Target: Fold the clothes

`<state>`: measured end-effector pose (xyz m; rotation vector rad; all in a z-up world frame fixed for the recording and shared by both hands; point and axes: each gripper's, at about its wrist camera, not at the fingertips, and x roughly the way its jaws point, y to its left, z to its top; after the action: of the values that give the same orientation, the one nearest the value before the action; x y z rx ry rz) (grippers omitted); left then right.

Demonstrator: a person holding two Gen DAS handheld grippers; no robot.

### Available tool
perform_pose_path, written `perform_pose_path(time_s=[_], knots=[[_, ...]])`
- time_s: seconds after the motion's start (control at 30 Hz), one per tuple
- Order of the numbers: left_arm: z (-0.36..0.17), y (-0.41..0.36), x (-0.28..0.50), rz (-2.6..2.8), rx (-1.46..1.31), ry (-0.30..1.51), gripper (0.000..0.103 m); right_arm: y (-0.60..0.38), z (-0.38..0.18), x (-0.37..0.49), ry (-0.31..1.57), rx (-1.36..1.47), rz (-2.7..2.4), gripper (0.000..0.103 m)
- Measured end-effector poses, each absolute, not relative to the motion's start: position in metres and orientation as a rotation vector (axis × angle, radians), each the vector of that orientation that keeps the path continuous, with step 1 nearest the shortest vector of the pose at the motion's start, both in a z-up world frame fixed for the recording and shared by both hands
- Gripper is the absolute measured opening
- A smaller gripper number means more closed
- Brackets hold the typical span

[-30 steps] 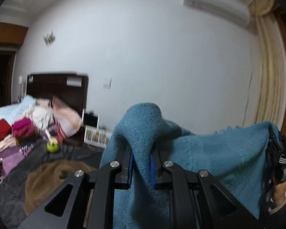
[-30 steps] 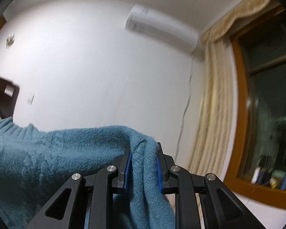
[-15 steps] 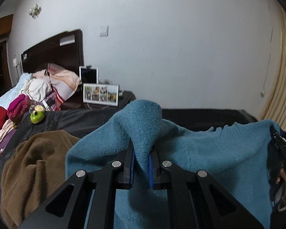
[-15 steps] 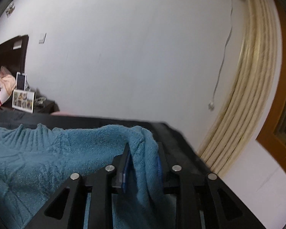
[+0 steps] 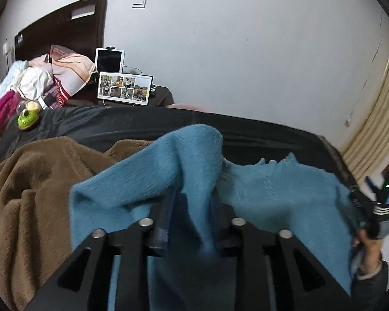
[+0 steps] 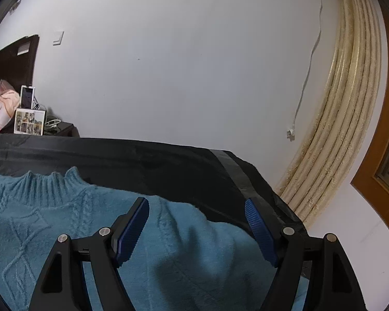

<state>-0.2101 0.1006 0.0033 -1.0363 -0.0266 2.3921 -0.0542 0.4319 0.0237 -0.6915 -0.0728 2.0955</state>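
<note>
A blue knit sweater (image 5: 272, 194) lies spread on the black-covered bed (image 5: 142, 127), its ribbed collar (image 6: 51, 189) toward the far side. In the left wrist view a raised fold of it still stands between the jaws of my left gripper (image 5: 190, 207). These jaws are opening, and the left pad has come off the cloth. My right gripper (image 6: 197, 223) is opening wide just above the sweater's right shoulder (image 6: 184, 246), with nothing pinched between its blue pads (image 6: 132, 230). A person's hand (image 5: 370, 241) shows at the left view's right edge.
A brown fleecy garment (image 5: 33, 194) lies left of the sweater. Behind it are a green toy (image 5: 27, 119), a heap of clothes (image 5: 39, 83), a photo frame (image 5: 124, 89) and a tablet (image 5: 109, 61) on a dark stand. A cream curtain (image 6: 337, 129) hangs at the right.
Both grippers came down from mid-air with the sweater and tipped toward the bed. The sweater now rests on the black cover, and both pairs of jaws went from pinching it to parted.
</note>
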Motion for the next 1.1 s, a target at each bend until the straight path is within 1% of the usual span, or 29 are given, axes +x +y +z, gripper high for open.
perform_pose_path(time_s=[0.07,0.27,0.5,0.63,0.9,1.1], knots=[[0.009,0.081,-0.201,2.414,-1.007,-0.037,0.046,0.423,0.017,-0.061,-0.116,-0.714,2.099,0.078],[0.016,0.023,-0.178,2.543,-0.929,-0.019,0.047,0.409,0.011,-0.073,-0.229,-0.732,2.089,0.078],[-0.006,-0.007,-0.165,2.609,-0.975,0.036,0.047,0.413,0.012,-0.07,-0.201,-0.73,2.082,0.078],[-0.015,-0.013,-0.156,2.597,-0.979,0.053,0.047,0.414,0.014,-0.067,-0.183,-0.725,2.081,0.078],[-0.031,0.007,-0.133,2.553,-0.973,0.216,0.047,0.413,0.014,-0.07,-0.216,-0.732,2.076,0.079],[-0.034,0.028,-0.121,2.534,-0.954,0.226,0.047,0.416,0.014,-0.067,-0.195,-0.725,2.078,0.079]])
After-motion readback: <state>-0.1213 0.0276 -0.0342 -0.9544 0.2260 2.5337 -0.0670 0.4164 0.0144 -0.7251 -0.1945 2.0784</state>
